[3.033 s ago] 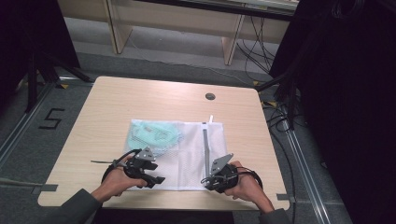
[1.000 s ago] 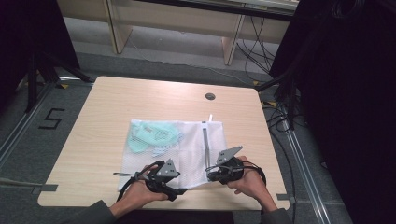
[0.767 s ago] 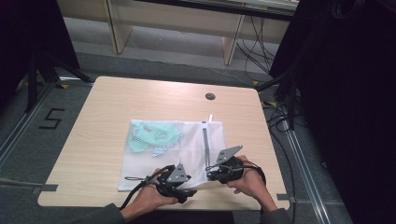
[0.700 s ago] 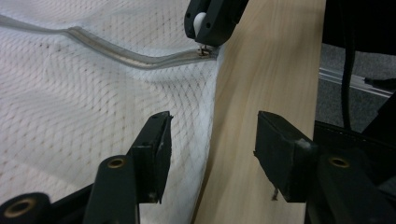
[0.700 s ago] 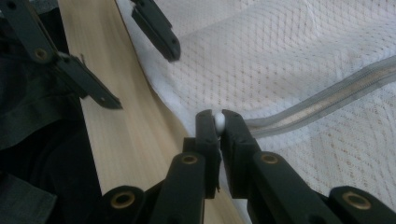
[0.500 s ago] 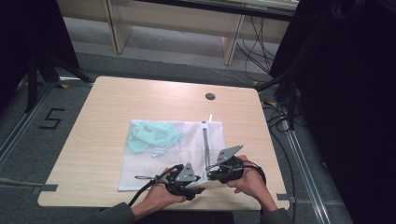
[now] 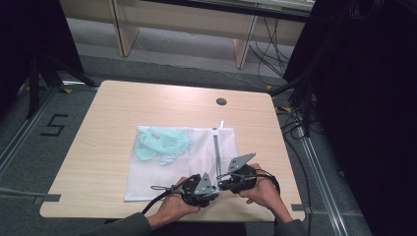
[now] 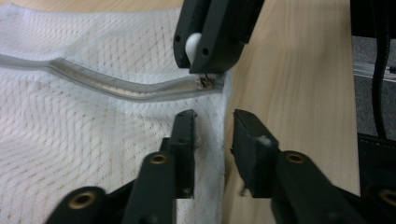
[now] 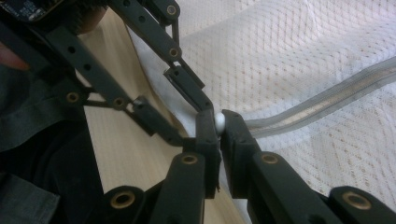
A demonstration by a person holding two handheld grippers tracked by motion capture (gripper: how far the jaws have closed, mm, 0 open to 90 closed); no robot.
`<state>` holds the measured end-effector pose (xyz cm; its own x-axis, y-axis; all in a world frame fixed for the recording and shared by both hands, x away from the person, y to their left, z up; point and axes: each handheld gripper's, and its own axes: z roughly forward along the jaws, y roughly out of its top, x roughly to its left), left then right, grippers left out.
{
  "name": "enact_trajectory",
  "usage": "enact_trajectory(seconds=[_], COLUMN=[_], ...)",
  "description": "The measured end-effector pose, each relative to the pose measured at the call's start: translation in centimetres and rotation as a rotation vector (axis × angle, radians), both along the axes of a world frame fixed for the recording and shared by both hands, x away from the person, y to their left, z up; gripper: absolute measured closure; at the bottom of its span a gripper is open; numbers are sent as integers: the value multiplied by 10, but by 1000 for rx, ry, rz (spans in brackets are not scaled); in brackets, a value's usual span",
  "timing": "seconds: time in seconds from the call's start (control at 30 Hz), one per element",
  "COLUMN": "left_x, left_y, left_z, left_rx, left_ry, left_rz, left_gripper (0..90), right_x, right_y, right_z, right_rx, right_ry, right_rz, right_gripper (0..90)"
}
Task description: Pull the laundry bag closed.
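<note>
While right gripper [image 9: 219, 128] pinches zipper pull [image 9: 218, 120], left gripper [image 8: 212, 135] gapes beside.

Your bench [image 7: 123, 118] shows pale wood grain with a matt, smooth finish. The bag [image 8: 70, 140] is white open-weave mesh cloth with a smooth greyish zip strip [image 8: 116, 88]. Both sets of jaws look like matt black plastic with brass-coloured rivets [image 9: 189, 159].

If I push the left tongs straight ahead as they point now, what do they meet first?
Probably the right tongs, shut on the white zipper pull at the end of the zipper, directly ahead. The open left tongs straddle the mesh bag edge, which already lies between the jaws; depth is uncertain.
</note>
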<state>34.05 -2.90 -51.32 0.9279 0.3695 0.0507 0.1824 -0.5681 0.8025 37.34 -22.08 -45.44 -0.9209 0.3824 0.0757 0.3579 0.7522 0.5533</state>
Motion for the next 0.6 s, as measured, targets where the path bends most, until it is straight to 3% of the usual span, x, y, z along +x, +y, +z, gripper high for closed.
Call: enact_trajectory(seconds=[0.07,0.13,0.17,0.27,0.3,0.4,0.43,0.5,0.53,0.6], left_x=[2,1,1,0,0,0,0,0,0,0], left_y=[1,0,0,-1,-1,0,0,-1,0,0], left_z=[1,0,0,-2,-2,-2,-1,-3,-2,-3], left_rx=[13,-1,21,7,8,35,47,38,57,53], left_ry=[-14,-22,-33,-29,-29,-39,-47,-45,-53,-55], left_rz=[-14,-18,-27,-31,-33,-48,-49,-43,-51,-51], left_gripper=[800,857,874,880,881,884,884,886,886,887], right_x=[2,2,1,3,2,6,4,9,10,12], right_y=[0,0,-1,-1,-1,-1,0,0,-1,0], right_z=[-2,-3,-2,-5,-5,-7,-8,-11,-11,-14], right_rx=[9,6,0,-2,-6,-12,-6,-7,-11,-2], right_ry=[-6,-9,7,-10,5,5,34,15,25,28], right_rz=[17,14,-6,17,0,23,-6,27,31,32], right_gripper=[866,865,865,865,866,865,866,866,866,866])
